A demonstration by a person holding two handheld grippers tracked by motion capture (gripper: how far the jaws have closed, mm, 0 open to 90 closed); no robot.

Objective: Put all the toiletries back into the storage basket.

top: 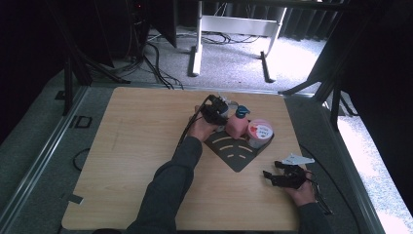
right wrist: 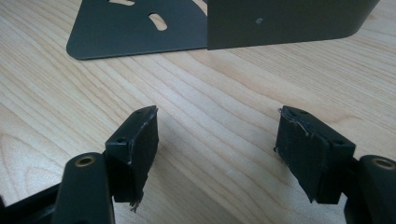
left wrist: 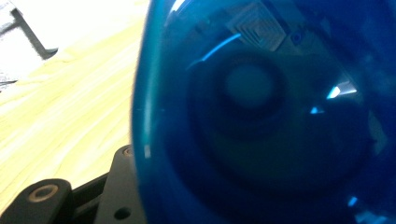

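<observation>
At upper centre of the high view, the left gripper point(top: 217, 108) seems clamped on the blue bottle point(left wrist: 261, 121) beside the black rack point(top: 237, 150), ready to lift, while the right gripper point(right wrist: 217, 154) rests wide and empty.

pink block point(top: 235, 127), white-lidded tub point(top: 259, 131), black rack point(top: 237, 152)

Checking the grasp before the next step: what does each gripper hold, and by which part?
The left gripper has a blue container between its fingers; where it is gripped cannot be told. The right gripper is open over the table.
</observation>
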